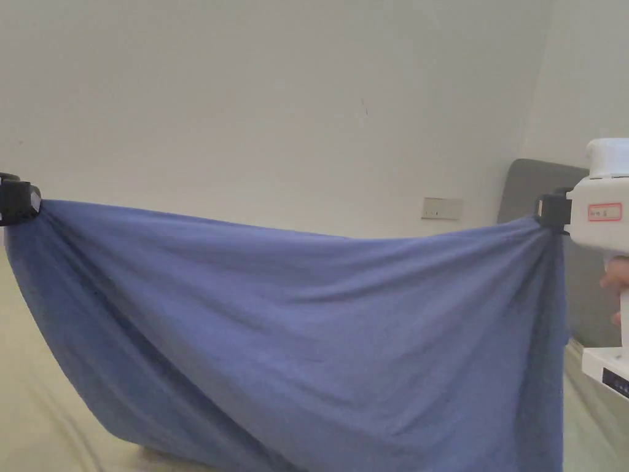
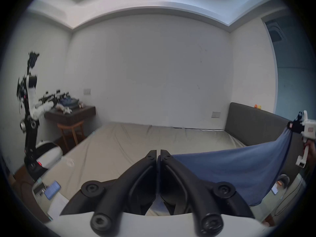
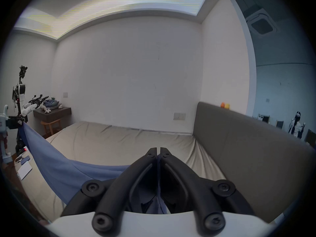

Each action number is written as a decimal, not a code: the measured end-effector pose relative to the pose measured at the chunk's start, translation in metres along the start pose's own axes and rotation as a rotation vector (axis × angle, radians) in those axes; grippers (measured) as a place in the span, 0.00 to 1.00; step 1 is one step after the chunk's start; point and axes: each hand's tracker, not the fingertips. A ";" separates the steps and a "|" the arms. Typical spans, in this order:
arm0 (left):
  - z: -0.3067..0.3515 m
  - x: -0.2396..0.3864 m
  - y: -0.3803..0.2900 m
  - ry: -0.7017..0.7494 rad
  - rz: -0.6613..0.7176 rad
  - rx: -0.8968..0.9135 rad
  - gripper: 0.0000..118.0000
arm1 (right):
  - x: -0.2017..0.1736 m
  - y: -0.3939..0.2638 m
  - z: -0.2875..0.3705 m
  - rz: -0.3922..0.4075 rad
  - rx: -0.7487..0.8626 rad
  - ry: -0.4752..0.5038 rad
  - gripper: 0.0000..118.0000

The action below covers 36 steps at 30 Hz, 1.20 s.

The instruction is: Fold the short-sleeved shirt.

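Across the middle of the head view, the blue short-sleeved shirt hangs stretched between both tools, its top edge sagging slightly at centre and its lower part reaching the beige bed at lower left. The left gripper, at the left edge of the frame, pinches one end of the top edge. The right gripper, at the right edge, pinches the other end. In the left gripper view the jaws are closed with blue cloth caught between them; the right gripper view shows the same, cloth running down between closed jaws.

Judged step: spreading the shirt in the air before laying it flat.

Procedure for a clean result:
1. Keep both grips closed; a slack jaw would drop a corner.
2. Hold both tools level so the top edge stays straight.
3. Draw the tools apart only until the centre sag is taken up; further pull may slip the cloth from the jaws.
4. Lower toward the bed with the trailing edge touching first, then lay the rest away from it so that no fold is trapped underneath.

Which part of the shirt each jaw holds cannot be told.
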 end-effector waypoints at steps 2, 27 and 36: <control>-0.016 0.002 0.018 0.020 -0.008 0.009 0.01 | 0.001 0.018 -0.015 0.003 0.022 -0.030 0.03; -0.164 0.000 0.171 0.206 -0.075 0.287 0.01 | -0.056 0.164 -0.203 -0.043 0.307 -0.149 0.03; -0.203 0.003 0.094 0.200 -0.067 0.196 0.01 | -0.066 0.114 -0.236 0.040 0.272 -0.151 0.03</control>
